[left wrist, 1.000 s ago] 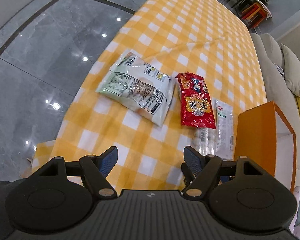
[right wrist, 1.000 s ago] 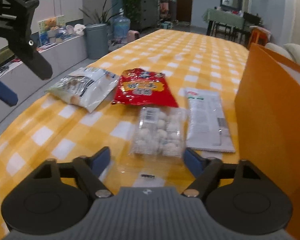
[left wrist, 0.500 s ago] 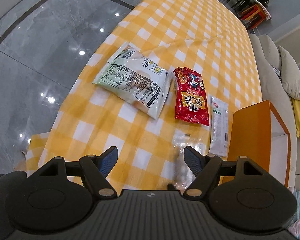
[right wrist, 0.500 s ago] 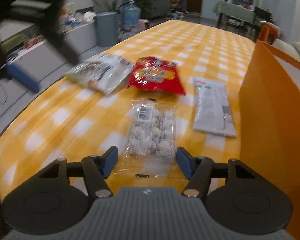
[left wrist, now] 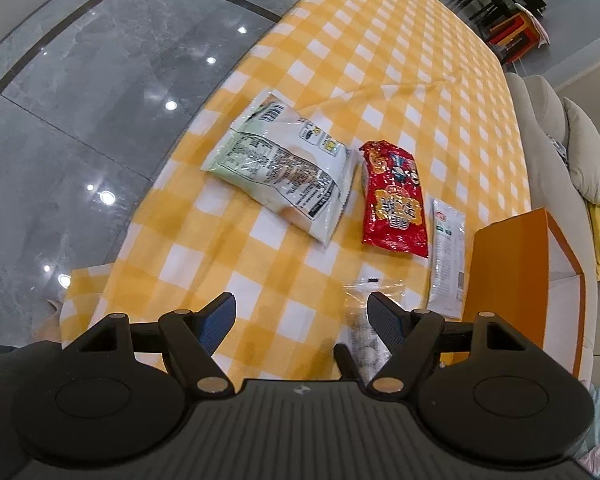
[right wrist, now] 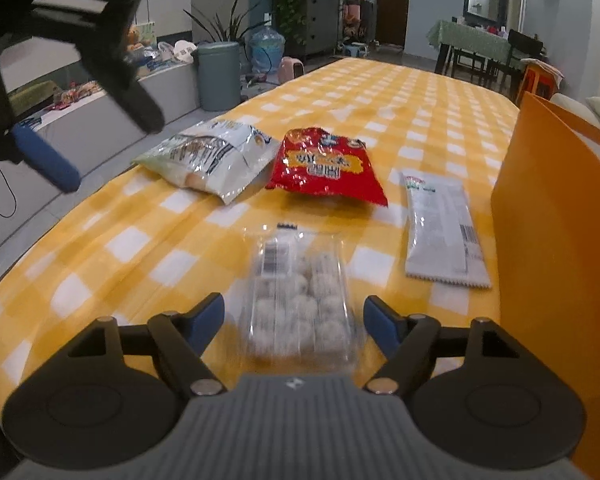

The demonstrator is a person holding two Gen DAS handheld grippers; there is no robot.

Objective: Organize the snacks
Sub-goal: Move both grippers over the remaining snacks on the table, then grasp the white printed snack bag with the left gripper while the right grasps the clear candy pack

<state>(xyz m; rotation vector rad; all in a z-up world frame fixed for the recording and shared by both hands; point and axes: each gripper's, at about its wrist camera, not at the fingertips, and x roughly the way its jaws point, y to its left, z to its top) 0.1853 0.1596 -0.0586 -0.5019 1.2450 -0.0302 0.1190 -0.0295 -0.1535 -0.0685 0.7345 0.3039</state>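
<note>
Snacks, four in all, lie unsorted near the checked table's [right wrist: 440,92] near edge beside the orange cardboard box [right wrist: 556,240]: clear plastic tray of white balls [right wrist: 300,296], pale crinkly bag [right wrist: 208,156], red foil bag [right wrist: 324,168], white flat sachet [right wrist: 440,232]. The right gripper [right wrist: 294,320], just widened, straddles the tray without gripping it; the left gripper [left wrist: 302,312] hangs open and empty.

Open left tongs [left wrist: 302,316], red packet [left wrist: 396,204], perhaps blurred tray [left wrist: 360,320]

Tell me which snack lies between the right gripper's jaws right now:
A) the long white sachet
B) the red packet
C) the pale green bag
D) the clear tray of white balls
D: in the right wrist view the clear tray of white balls lies on the checked cloth between the open jaws of the right gripper, which have just been opening and do not press it.
</note>
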